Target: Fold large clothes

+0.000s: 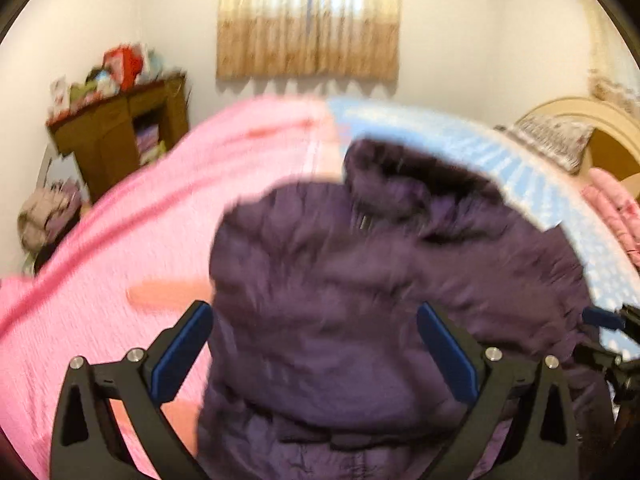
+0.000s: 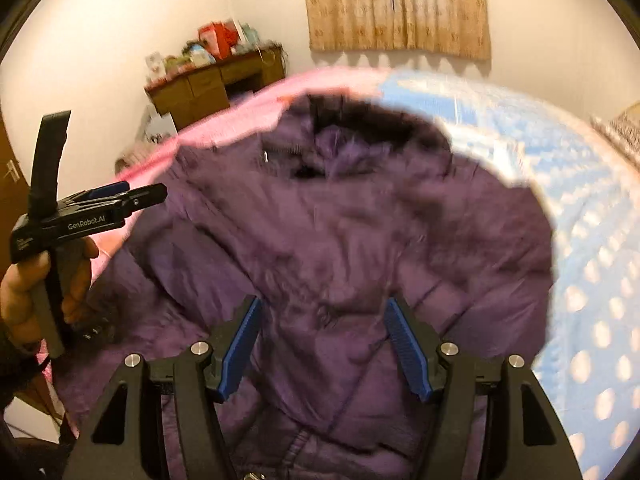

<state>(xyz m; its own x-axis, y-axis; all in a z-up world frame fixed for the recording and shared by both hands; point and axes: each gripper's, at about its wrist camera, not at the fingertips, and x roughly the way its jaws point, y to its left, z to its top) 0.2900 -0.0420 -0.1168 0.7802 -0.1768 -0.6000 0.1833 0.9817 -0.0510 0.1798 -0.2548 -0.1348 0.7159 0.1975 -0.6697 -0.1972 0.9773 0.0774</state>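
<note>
Purple puffer jacket point(image 2: 340, 248) spread face up on the bed, fur-trimmed hood point(image 2: 372, 124) toward the far edge, hem toward the near edge. Straddling the seam where pink bedspread point(image 1: 120, 240) meets blue dotted blanket point(image 2: 592, 260). Laid flat like this, probably so sleeves and sides can be folded inward.

Left gripper point(image 1: 314, 356) hovering over the jacket's left side, fingers spread wide, gripping nothing. Right gripper point(image 2: 324, 348) poised above the lower front, also spread apart and empty. Both parted and aimed down, seemingly lining up for a first pinch of fabric.

Heavy motion blur, so contact with cloth unclear. No fold visible yet; early in the job, by the look of it.
</note>
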